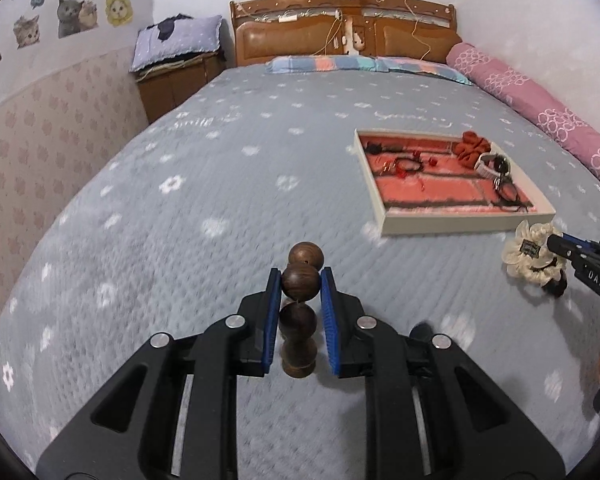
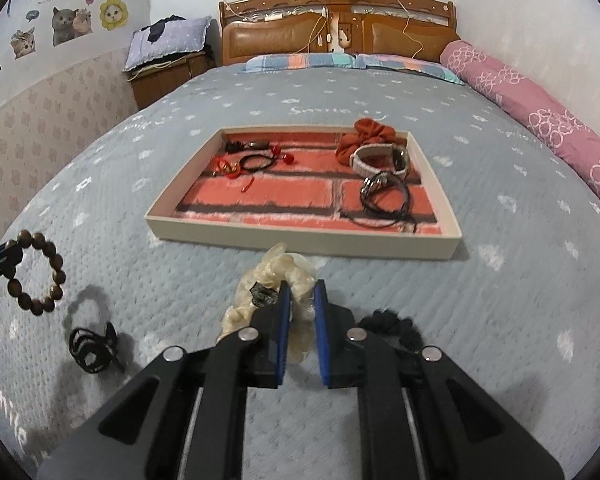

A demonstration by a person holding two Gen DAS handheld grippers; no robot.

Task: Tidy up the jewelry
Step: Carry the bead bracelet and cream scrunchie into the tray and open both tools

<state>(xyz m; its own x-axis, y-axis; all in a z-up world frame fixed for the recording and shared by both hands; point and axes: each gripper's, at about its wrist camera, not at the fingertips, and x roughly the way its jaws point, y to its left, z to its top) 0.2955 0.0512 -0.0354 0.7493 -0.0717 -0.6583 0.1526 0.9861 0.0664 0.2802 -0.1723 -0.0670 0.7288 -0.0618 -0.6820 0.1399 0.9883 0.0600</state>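
Right wrist view takes in a wide bed under a grey quilted bedspread with white flowers point(image 2: 380, 340), the surface everything lies on. Near its middle sits a shallow cream rectangular tray with a red brick-pattern lining point(image 2: 300, 242), the likely collecting place for the jewelry. Inside it, on the right side, lie a rust-orange fabric scrunchie point(image 2: 360, 138), a white-strapped watch point(image 2: 374, 160) and coiled black cord bracelets point(image 2: 384, 200); on the left side, a small black bracelet point(image 2: 256, 162) and tiny red pieces.

Just in front of the tray's near wall, the right gripper point(image 2: 300, 292) is nearly closed, pinching a cream ruffled fabric scrunchie with a small dark label point(image 2: 268, 280), probably so it can be carried over the wall. A black lace scrunchie point(image 2: 396, 330) rests on the bed beside that gripper, and a tangled black hair tie point(image 2: 92, 346) lies well to the left.

Left wrist view shows the left gripper point(image 1: 300, 280) clamped on one bead of a brown wooden bead bracelet point(image 1: 300, 312), which hangs edge-on between the blue pads, apparently clear of the bed and still outside the tray.
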